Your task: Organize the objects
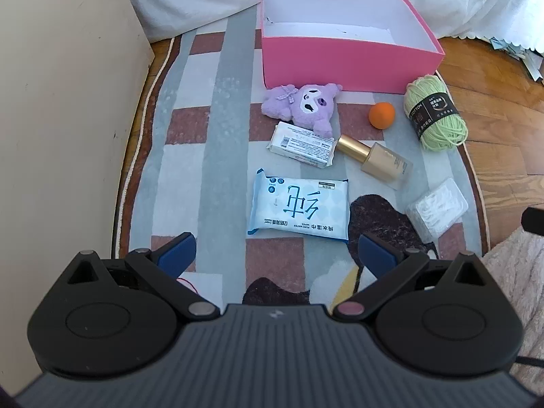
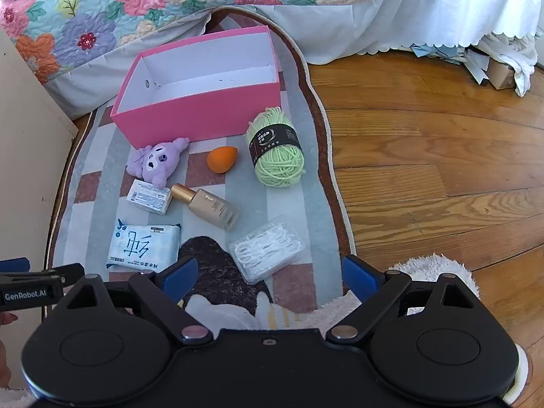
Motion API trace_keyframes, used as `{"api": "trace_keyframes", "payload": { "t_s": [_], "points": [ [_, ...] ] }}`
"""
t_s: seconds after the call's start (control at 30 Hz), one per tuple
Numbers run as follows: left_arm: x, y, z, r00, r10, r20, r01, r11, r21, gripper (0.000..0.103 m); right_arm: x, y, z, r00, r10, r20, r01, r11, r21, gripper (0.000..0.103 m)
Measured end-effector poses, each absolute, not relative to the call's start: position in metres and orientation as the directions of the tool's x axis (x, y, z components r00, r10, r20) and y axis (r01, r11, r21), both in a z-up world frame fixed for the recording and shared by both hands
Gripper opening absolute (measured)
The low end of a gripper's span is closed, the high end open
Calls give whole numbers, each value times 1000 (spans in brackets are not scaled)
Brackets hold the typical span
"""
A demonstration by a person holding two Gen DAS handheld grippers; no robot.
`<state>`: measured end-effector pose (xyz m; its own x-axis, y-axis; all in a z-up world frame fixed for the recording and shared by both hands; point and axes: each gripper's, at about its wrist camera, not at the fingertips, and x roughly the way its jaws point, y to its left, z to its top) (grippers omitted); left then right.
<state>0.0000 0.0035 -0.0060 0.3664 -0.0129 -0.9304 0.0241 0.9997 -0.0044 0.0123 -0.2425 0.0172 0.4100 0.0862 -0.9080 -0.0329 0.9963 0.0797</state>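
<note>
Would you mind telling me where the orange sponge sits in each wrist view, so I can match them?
Left wrist: orange sponge, upper right of centre, left of the yarn.
Right wrist: sponge, just left of centre, upper half, again left of the yarn.
Shared landmark: pink box behind it.

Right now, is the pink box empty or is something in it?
Empty. The pink box has no lid, and only its bare white inside shows in both views.

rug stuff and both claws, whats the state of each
box: open, empty
plush: lying beside box
sponge: loose on rug
yarn: wound, banded
bottle: capped, on its side
wipes: flat
small pack: flat
clear case: shut
left claw: open, empty
right claw: open, empty
</note>
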Motion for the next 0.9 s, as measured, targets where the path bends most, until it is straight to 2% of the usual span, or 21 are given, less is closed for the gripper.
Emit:
{"api": "trace_keyframes", "payload": {
  "t_s": [0.33, 0.9],
  "points": [
    [-1, 2, -13, 336, -39, -941, 16, 999, -36, 103, 7, -238, 7, 411, 30, -911, -63, 998, 5, 94],
    [-1, 3, -15, 344, -20, -939, -2, 1000, -22, 103, 4, -238, 6, 415, 76, -907, -81, 996, 46, 94]
  ]
}}
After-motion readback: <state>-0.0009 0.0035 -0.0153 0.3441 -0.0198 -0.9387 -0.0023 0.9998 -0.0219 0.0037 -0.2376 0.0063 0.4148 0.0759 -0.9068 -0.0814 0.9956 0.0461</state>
